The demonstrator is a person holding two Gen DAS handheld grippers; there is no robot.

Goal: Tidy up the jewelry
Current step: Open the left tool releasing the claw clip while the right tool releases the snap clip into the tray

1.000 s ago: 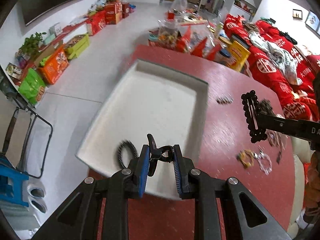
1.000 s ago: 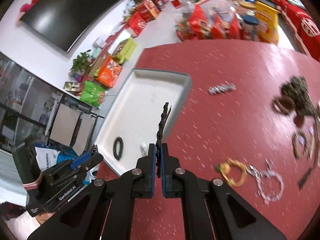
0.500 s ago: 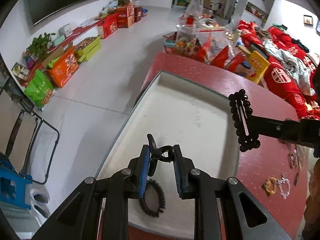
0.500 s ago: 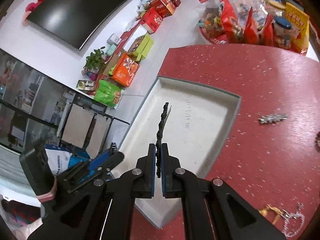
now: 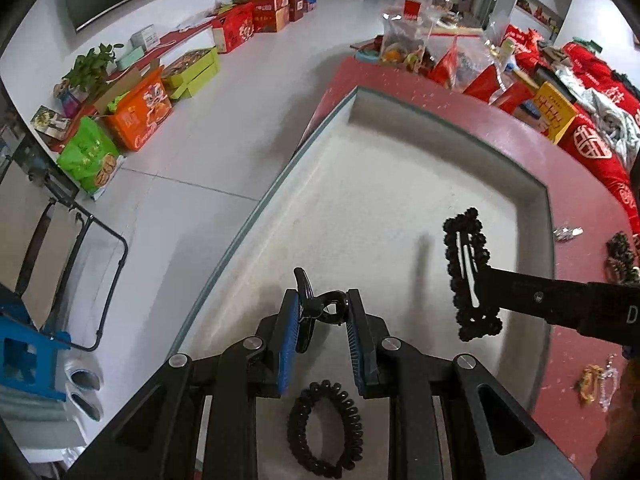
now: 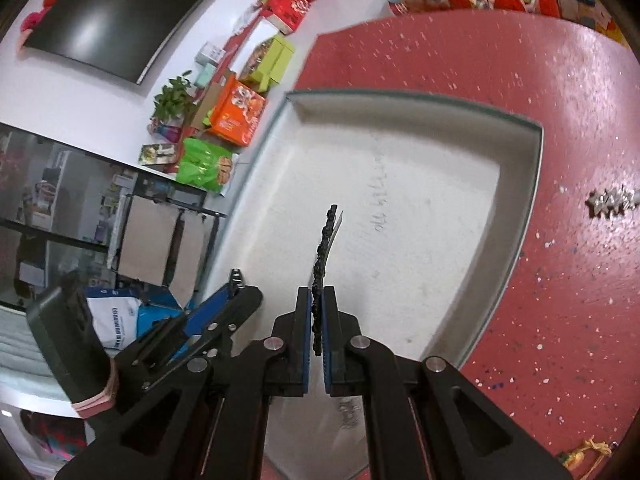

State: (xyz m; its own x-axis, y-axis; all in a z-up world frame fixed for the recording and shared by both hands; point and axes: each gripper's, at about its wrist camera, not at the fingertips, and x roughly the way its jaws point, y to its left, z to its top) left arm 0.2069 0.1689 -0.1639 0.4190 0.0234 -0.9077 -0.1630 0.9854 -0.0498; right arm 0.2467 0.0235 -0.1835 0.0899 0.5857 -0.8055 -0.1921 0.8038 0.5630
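My left gripper (image 5: 323, 312) is shut on a small black claw clip (image 5: 316, 307) and holds it above the white tray (image 5: 532, 184). A black spiral hair tie (image 5: 325, 424) lies in the tray under it. My right gripper (image 6: 317, 312) is shut on a black beaded hair clip (image 6: 323, 248), held edge-on over the tray (image 6: 534, 168). In the left wrist view the beaded clip (image 5: 470, 276) shows flat-on at the right, over the tray. The left gripper (image 6: 236, 292) shows at lower left in the right wrist view.
The tray sits at the edge of a red speckled table (image 6: 560, 280). A silver piece (image 6: 610, 202), a gold piece (image 5: 591, 382) and dark beads (image 5: 620, 256) lie on the table right of the tray. Snack bags (image 5: 452, 60) crowd the far end. Floor lies to the left.
Both grippers have moved further over the tray with their clips held. The spiral hair tie now lies below the left fingers, and the tray fills more of both views.
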